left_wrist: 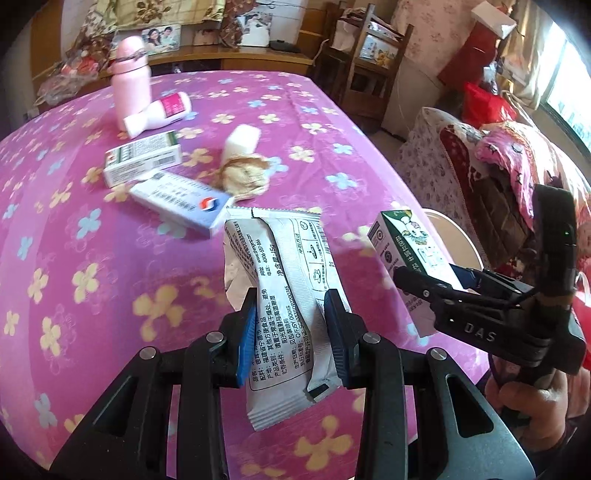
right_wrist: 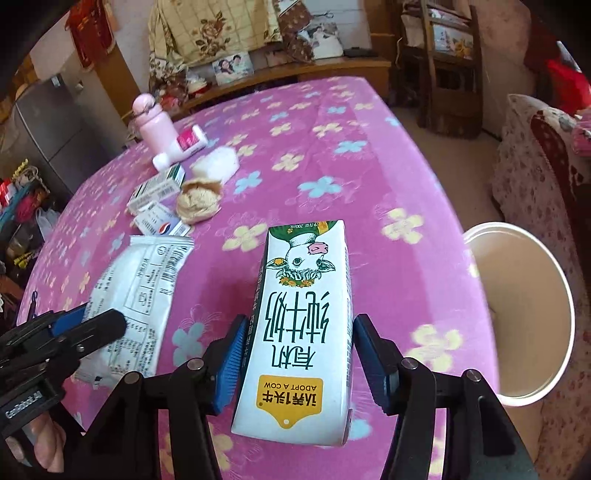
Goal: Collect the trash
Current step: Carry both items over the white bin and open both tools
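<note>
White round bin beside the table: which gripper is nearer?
Right. The right gripper, holding the white milk carton, is beside the bin; the left gripper is farther away.

Pink bottle (left_wrist: 131,79), framed photo (left_wrist: 162,37)

This is a lived-in home, a crowded family living or dining room. The tabletop (right_wrist: 369,155) wears a pink cloth printed with flowers. Behind it a wooden sideboard (right_wrist: 295,74) carries framed family photographs (right_wrist: 232,67) and draped floral fabrics (right_wrist: 207,29). A wooden chair (left_wrist: 369,62) stands by the wall, and a sofa (left_wrist: 461,158) with flowered covers and pillows sits under a bright window (left_wrist: 569,99). A grey refrigerator (right_wrist: 48,125) stands in one corner, beside cluttered shelves (right_wrist: 18,206) of household goods.
</note>
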Demonstrator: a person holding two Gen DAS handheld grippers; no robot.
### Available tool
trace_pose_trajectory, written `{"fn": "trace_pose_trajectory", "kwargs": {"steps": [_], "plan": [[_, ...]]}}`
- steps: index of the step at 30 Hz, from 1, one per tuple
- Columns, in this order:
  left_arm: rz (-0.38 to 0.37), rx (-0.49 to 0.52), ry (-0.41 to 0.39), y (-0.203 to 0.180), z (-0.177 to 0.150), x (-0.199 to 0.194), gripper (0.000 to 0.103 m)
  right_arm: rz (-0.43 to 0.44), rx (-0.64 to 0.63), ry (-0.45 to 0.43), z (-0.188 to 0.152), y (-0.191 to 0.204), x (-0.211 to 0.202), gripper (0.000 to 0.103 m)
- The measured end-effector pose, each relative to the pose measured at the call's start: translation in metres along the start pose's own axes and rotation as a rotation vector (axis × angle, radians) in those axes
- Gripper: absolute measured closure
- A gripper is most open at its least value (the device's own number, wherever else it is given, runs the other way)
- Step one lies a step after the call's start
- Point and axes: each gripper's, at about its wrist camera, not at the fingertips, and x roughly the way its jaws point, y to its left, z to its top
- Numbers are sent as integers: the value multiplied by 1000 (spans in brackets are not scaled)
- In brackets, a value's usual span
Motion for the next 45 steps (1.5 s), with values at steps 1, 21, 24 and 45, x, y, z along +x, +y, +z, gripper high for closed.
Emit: {"fn": "trace_pose_trajectory", "kwargs": {"steps": [1,21,24,45], "plan": [[-4,8,-2,-5,2,1,70,-3,5,-5,1,-4,-3,47],[-142,213,32,-152,34,54,70,-122,233,-67,-23,-148,-64,47],[-155,237,43,-171,35,66,70,-142,273,-58,-29,-171,-64,47],[-268,206,84,-210,42,119,47,-238,468,-20,-49,-249,-34,33]]}}
